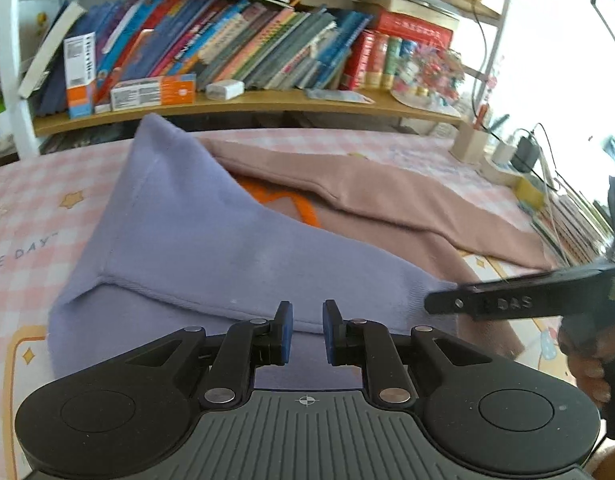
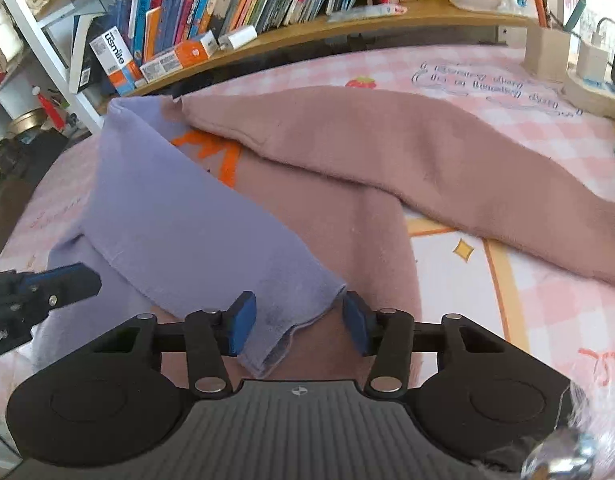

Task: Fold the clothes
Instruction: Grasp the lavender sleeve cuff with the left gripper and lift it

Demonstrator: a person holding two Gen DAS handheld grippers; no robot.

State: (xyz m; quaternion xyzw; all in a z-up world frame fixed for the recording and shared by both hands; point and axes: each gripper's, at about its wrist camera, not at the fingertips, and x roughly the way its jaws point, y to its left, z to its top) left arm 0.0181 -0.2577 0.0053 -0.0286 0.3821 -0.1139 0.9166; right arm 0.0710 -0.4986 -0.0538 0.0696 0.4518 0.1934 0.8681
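A sweater with a dusty pink body (image 2: 347, 216) and a lavender sleeve (image 2: 179, 216) lies on the pink checked table. The lavender sleeve (image 1: 187, 240) is folded across the body, over an orange print (image 2: 223, 156). A pink sleeve (image 2: 447, 160) stretches to the right. My left gripper (image 1: 307, 330) is open above the lavender fabric near its seam, holding nothing. My right gripper (image 2: 295, 320) is open, its jaws on either side of the lavender cuff (image 2: 299, 316). The right gripper's finger (image 1: 507, 300) shows in the left wrist view at the cuff end.
A wooden bookshelf (image 1: 247, 104) full of books runs along the table's far edge. Boxes (image 2: 175, 60) lie on it. A wooden pen holder (image 2: 545, 52), chargers and cables stand at the back right. Stacked books (image 1: 567, 220) lie at the right edge.
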